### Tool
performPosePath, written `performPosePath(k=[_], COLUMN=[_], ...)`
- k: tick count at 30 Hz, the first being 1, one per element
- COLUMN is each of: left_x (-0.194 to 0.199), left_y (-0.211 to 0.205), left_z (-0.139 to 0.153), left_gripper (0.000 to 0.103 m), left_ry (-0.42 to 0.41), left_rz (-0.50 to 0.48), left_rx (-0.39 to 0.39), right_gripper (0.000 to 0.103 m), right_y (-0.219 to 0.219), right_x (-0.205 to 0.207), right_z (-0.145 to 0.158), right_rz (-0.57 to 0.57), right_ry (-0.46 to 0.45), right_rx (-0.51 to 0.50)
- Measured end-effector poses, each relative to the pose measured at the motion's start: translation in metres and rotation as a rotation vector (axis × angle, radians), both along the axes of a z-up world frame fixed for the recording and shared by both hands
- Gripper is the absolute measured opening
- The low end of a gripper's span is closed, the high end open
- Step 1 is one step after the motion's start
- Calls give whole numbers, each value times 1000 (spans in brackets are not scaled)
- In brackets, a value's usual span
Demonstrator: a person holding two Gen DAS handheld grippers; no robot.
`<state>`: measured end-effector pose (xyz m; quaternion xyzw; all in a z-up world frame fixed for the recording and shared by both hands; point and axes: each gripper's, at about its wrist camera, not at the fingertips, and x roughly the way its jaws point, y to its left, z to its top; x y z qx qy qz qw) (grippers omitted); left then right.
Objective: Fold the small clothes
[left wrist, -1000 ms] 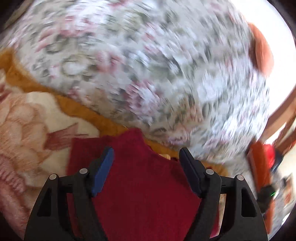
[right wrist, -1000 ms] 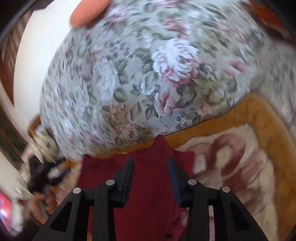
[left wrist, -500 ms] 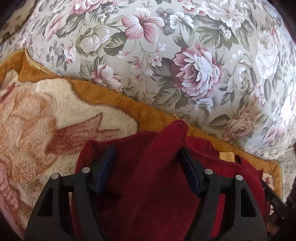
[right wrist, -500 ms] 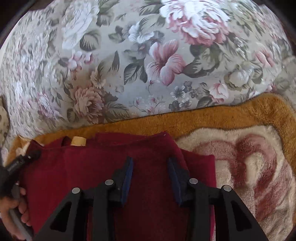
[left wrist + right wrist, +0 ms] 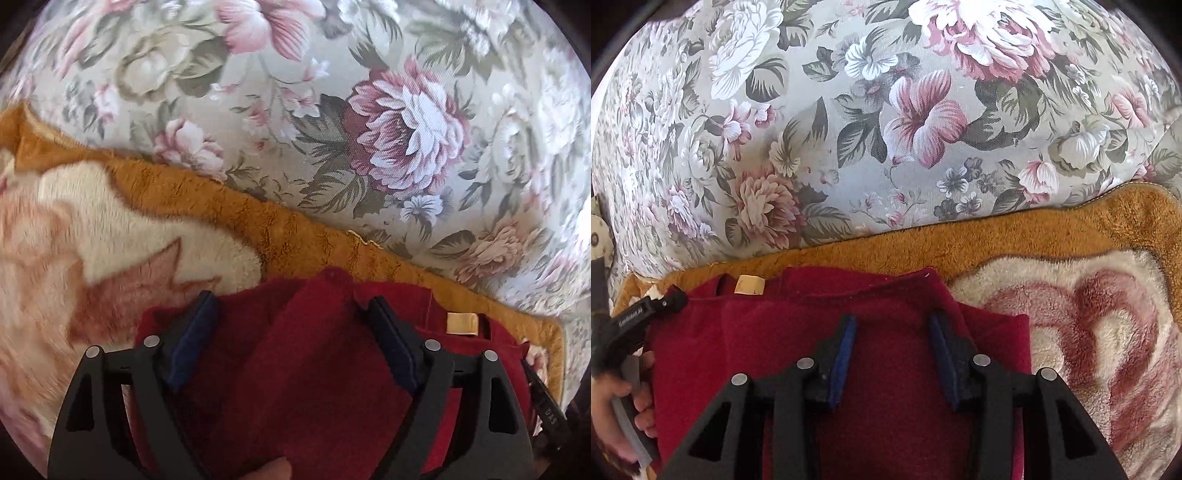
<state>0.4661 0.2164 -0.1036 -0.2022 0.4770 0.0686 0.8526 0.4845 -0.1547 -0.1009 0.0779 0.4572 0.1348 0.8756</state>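
A dark red fleece garment [image 5: 314, 354] lies on a plush blanket, with a beige neck label [image 5: 461, 323] at its far edge. In the left wrist view a fold of it rises between my left gripper's [image 5: 291, 314] wide-apart fingers; no pad presses it. In the right wrist view the same garment [image 5: 798, 332] with its label [image 5: 750, 285] spreads under my right gripper [image 5: 892, 332], whose jaws stand apart with red cloth between them, not visibly pinched. The left gripper's body and the hand holding it [image 5: 624, 402] show at the left edge there.
The orange-bordered cream and pink plush blanket [image 5: 110, 236] [image 5: 1089, 295] covers the surface. Behind it rises a grey floral upholstered cushion [image 5: 369, 122] [image 5: 886, 110], close to the garment's far edge.
Both grippers swung down from a blurred motion toward the blanket and moved closer to the garment. The red cloth now lies flatter and spread, with the label showing.
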Motion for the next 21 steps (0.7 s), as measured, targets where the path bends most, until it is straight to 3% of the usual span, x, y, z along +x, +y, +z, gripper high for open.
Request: performPosePath(k=[1,3,5,8,11,14,17,21], left_x=[9,6,-17,-68,-140,-193,-229,-249], left_y=[5,20,39,57,68,67,45,4], left_z=[7,25,54,72,61,38,23,17], left_gripper=[83,81,81,82,82,82,81,82], left_ry=[66,93,17,-42,-41,-45,-42,-73], left_rz=[-9,37,49,12,-9,15,29,-53], left_rx=[-14,-67,-114,-118,-97,-192,-236,-217], right_gripper=[41,41,40,40,41,41,40,43], right_y=[-2,-3,-1,-11,-22,-29,-41,-64], right_x=[2,0,-8,-54,-119,-173,-194,-198], right_z=[1,10,32,68,82,66,38,29], right_rz=[0,12,26,38,28,32,29,-61], right_ry=[9,40,51,-69,-143,-190,-162,-156], right_rx=[6,-5,-34,11,-3,-111,-246,-225])
